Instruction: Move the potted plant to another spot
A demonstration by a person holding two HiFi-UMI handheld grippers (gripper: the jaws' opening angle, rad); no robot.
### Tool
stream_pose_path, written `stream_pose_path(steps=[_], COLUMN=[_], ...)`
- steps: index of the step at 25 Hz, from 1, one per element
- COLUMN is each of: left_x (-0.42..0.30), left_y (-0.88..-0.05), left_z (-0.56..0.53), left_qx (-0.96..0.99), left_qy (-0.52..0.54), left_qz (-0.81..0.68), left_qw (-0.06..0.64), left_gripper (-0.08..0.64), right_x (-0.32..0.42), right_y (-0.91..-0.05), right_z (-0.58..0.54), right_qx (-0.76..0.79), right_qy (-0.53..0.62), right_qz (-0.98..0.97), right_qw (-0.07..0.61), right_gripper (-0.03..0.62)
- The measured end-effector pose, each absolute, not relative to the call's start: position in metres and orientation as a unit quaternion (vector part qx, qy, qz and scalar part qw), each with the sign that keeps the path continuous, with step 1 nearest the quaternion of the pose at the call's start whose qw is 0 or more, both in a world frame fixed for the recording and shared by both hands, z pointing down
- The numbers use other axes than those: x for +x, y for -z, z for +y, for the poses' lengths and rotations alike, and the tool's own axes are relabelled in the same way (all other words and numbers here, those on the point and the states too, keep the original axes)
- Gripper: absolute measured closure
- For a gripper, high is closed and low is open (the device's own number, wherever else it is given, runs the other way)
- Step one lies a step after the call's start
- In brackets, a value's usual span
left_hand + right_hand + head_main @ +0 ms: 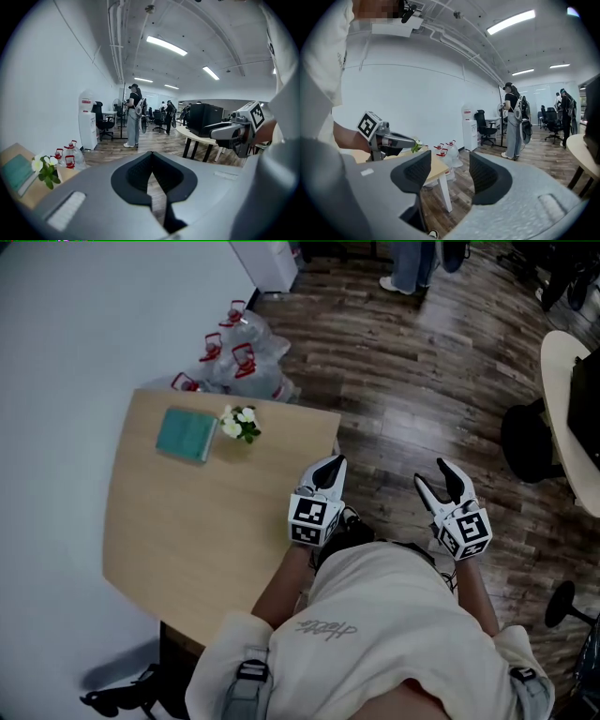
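Observation:
A small potted plant with white flowers stands near the far edge of the wooden table, just right of a teal book. Both grippers hover off the table's right edge, well short of the plant. My left gripper is shut with its pads meeting and nothing in them; its own view shows the closed left gripper and the plant low at the left. My right gripper stands open over the floor. In its own view the right gripper is empty, with the plant behind the left gripper.
Several water bottles sit on the floor beyond the table, beside a white dispenser. A person stands further off. A curved desk and a black chair are at the right. A white wall runs along the left.

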State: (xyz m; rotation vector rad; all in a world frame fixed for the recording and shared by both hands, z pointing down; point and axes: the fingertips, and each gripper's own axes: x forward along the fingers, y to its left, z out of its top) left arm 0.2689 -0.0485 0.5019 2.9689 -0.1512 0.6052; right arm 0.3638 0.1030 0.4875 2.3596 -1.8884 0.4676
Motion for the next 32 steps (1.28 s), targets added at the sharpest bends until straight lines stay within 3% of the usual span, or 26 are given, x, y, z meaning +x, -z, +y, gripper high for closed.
stream_pose_path(steps=[6, 20, 32], left_x=[0.245, 0.114, 0.085], left_y=[-0.507, -0.528, -0.512], left_z=[-0.103, -0.173, -0.216], left_qx=[0.976, 0.932, 0.865], left_qy=[-0.182, -0.164, -0.145], left_qz=[-0.092, -0.291, -0.452], left_qw=[0.072, 0.138, 0.162], left_gripper=[0.543, 0.543, 0.543], right_x=[0.353, 0.275, 0.263], right_y=[-0.492, -0.49, -0.507], right_z=[0.052, -0.108, -0.203], right_qx=[0.738, 0.57, 0.432], right_qy=[-0.157, -0.131, -0.109], right_qz=[-0.651, -0.801, -0.882], right_qw=[0.076, 0.129, 0.153], right_gripper=[0.331, 0.328, 0.328])
